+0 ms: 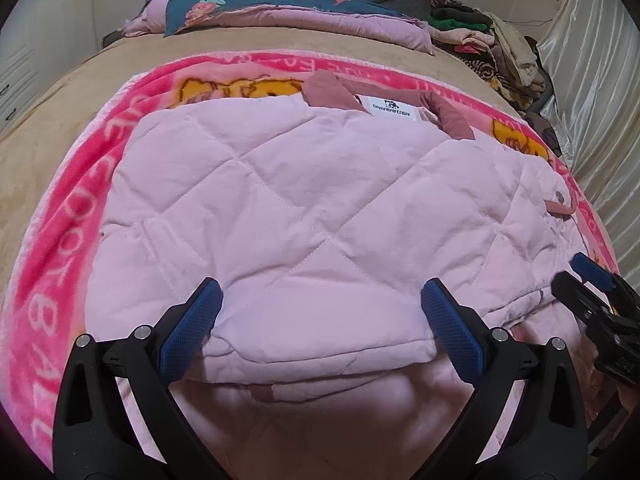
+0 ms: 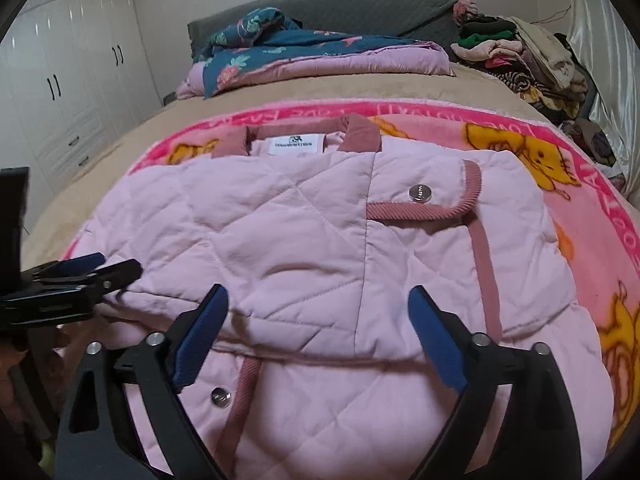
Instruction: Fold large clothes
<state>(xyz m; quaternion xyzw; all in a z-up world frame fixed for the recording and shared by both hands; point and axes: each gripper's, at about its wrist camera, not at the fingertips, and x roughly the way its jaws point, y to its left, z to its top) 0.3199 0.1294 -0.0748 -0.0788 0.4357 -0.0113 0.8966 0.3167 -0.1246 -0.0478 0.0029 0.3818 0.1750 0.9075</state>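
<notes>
A pale pink quilted jacket (image 1: 304, 208) lies folded on a bright pink cartoon blanket (image 1: 76, 200), collar and white label (image 1: 390, 110) at the far end. My left gripper (image 1: 320, 300) is open and empty, hovering over the jacket's near folded edge. The right gripper (image 1: 588, 276) shows at the right edge of that view. In the right wrist view the jacket (image 2: 304, 232) shows a pocket flap with a metal snap (image 2: 418, 193) and dusty-rose trim. My right gripper (image 2: 318, 304) is open and empty above the near fold. The left gripper (image 2: 96, 268) shows at the left.
The blanket (image 2: 580, 208) lies on a tan bed cover (image 1: 48, 120). A folded floral quilt (image 2: 304, 52) and grey headboard (image 2: 340, 4) are at the far end. A pile of clothes (image 2: 532, 60) sits far right, by a shiny curtain (image 1: 592, 80). White wardrobes (image 2: 72, 80) stand left.
</notes>
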